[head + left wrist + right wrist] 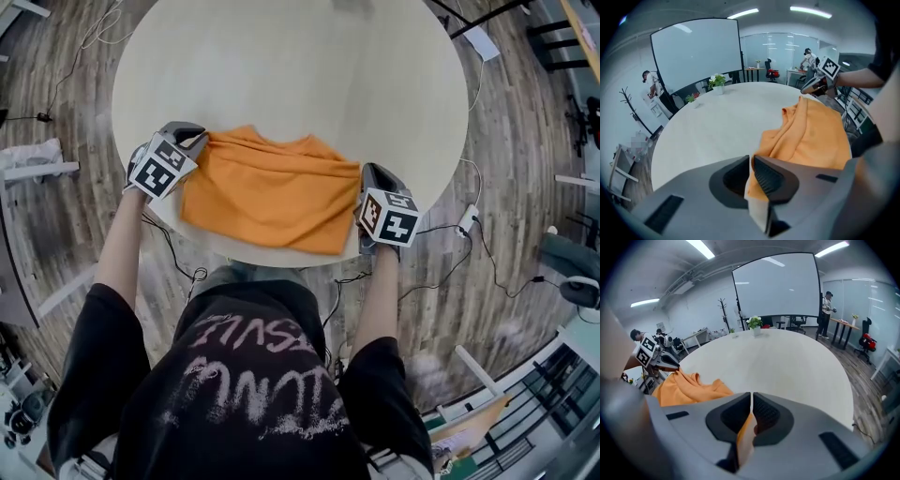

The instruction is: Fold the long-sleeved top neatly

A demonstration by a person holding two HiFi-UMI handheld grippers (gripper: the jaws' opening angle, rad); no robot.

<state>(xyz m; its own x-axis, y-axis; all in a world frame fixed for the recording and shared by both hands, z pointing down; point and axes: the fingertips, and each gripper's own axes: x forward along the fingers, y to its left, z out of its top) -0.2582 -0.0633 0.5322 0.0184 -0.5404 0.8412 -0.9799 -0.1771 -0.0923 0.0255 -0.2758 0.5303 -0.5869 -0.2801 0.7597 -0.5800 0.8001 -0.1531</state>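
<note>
The orange long-sleeved top [272,192] lies folded in a rough rectangle at the near edge of the round pale table [309,75], its front hem hanging slightly over the rim. My left gripper [200,141] is at the top's left edge and my right gripper [364,184] at its right edge. In the left gripper view the left gripper [751,161] has orange cloth [815,136] pinched between its dark pads. In the right gripper view the right gripper [752,401] is likewise closed on a fold of the top [689,385].
Cables and a white power strip [467,220] lie on the wooden floor round the table. A small potted plant [717,80] stands at the table's far side, before a large white screen [696,51]. People and desks are in the background.
</note>
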